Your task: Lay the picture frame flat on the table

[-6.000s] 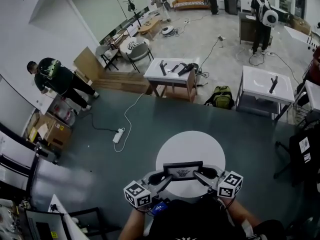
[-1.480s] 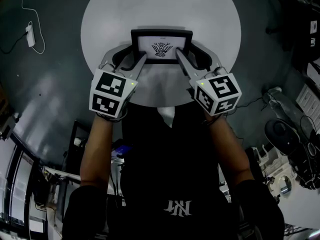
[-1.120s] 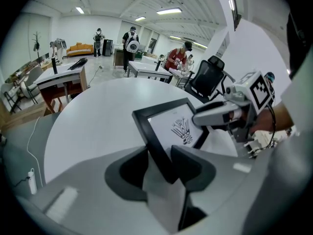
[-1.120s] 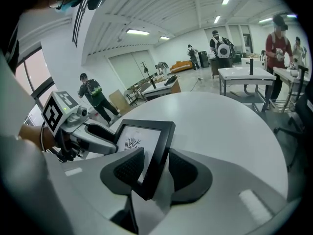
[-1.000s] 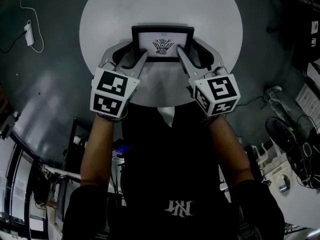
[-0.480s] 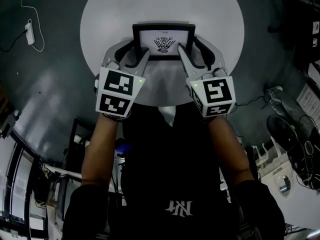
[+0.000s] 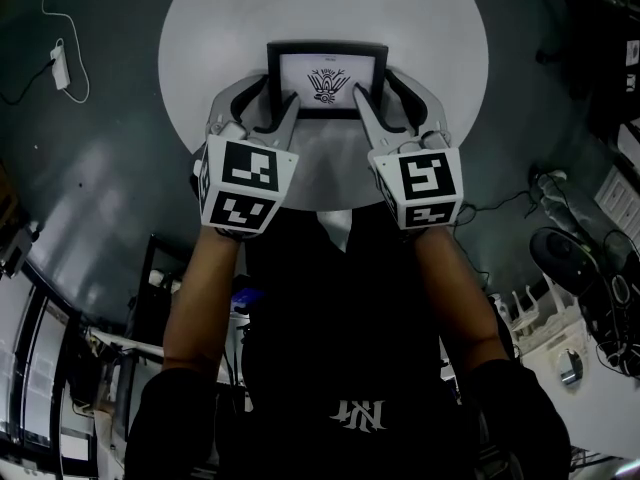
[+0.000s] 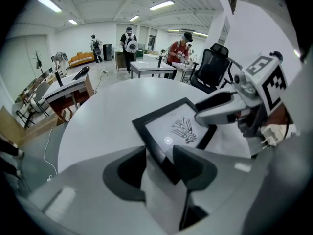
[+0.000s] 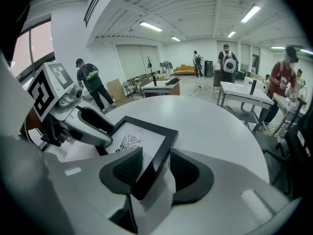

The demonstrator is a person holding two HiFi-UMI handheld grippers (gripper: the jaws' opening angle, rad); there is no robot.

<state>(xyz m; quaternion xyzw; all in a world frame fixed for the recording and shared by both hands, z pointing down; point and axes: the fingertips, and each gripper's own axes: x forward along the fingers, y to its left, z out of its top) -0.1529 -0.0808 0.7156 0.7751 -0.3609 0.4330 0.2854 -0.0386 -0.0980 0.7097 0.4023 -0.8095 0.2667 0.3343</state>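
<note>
Black picture frame (image 7: 325,78) flat on white table (image 7: 200,28). We see L gripper (image 7: 275,96) at frame's near-left corner, R gripper (image 7: 375,93) at near-right; jaws just opened, spread, corners between, not pinched.

The left claw (image 8: 159,153) is reaching down onto a round white surface (image 8: 107,106), and its jaws have just been opening; they are standing apart around the near corner of a black picture frame (image 8: 171,131), which is lying flat and showing a plant-like drawing. The right claw (image 8: 210,110) is coming in from the right over the frame's far edge, with its marker cube (image 8: 266,80) sitting behind it. A black office chair (image 8: 211,70) is standing beyond the surface.
</note>
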